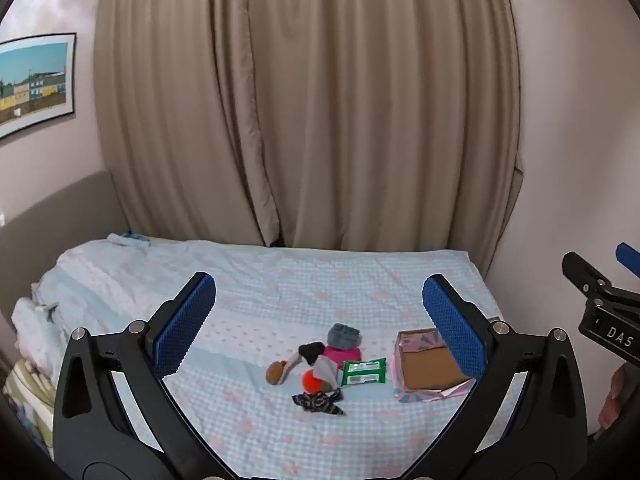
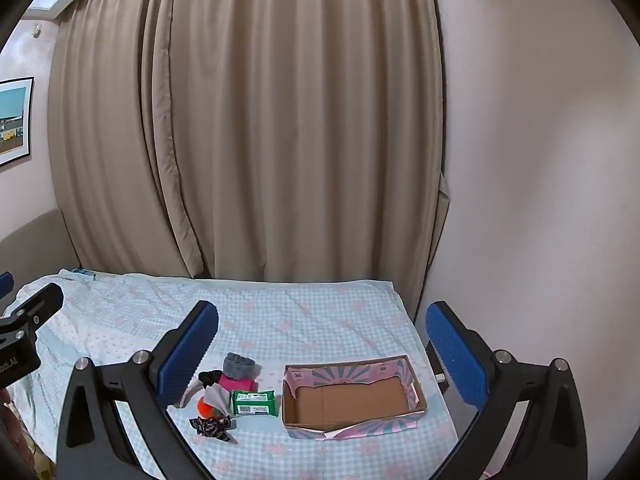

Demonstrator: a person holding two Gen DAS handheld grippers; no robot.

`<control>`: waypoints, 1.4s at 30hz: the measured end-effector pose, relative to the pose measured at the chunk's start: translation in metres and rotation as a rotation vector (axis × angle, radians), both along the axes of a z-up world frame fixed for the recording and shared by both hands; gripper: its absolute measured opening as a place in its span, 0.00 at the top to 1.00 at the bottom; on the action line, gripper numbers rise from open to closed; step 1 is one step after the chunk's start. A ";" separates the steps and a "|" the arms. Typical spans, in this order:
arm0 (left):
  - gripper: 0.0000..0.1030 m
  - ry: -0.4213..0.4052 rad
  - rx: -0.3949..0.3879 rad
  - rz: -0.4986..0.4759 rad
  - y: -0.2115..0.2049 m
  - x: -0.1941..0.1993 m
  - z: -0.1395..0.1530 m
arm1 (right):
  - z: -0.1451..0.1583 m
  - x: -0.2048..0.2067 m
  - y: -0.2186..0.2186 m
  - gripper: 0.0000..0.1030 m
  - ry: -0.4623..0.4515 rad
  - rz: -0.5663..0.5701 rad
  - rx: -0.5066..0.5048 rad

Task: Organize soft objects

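A small heap of soft things lies on the bed: a grey plush piece [image 1: 344, 335] on a pink one [image 1: 341, 356], a black item [image 1: 312, 350], a brown round pad [image 1: 276, 372], an orange ball [image 1: 311, 380] under white tissue, a green wipes pack [image 1: 363, 372] and a dark patterned scrunchie [image 1: 318, 400]. Right of the heap stands an empty cardboard box [image 2: 352, 398] with pink patterned sides. My left gripper [image 1: 320, 320] hovers open in front of the heap, well short of it. My right gripper [image 2: 322, 354] is open too, facing the box and the wipes pack [image 2: 254, 402].
The bed [image 2: 300, 312] has a light blue checked sheet with rumpled bedding [image 1: 36, 320] at its left end. Beige curtains [image 1: 300, 120] hang behind it, and a pale wall [image 2: 540, 200] runs along its right side. A framed picture [image 1: 32, 84] hangs on the left wall.
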State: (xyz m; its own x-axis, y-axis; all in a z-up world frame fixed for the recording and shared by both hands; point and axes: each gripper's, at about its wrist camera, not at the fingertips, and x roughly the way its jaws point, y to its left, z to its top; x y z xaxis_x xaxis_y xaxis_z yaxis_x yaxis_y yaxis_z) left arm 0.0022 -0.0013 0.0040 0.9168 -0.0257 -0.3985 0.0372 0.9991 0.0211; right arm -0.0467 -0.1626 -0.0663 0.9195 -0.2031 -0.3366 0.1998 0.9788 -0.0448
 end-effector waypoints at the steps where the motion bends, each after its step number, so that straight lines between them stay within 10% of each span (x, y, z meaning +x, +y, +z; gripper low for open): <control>1: 0.00 -0.003 -0.003 -0.004 0.000 0.000 0.001 | -0.002 0.000 -0.001 0.00 0.001 0.000 0.003; 42: 0.00 -0.022 -0.020 0.006 0.005 -0.006 -0.001 | 0.002 -0.003 0.009 0.00 -0.011 0.008 0.025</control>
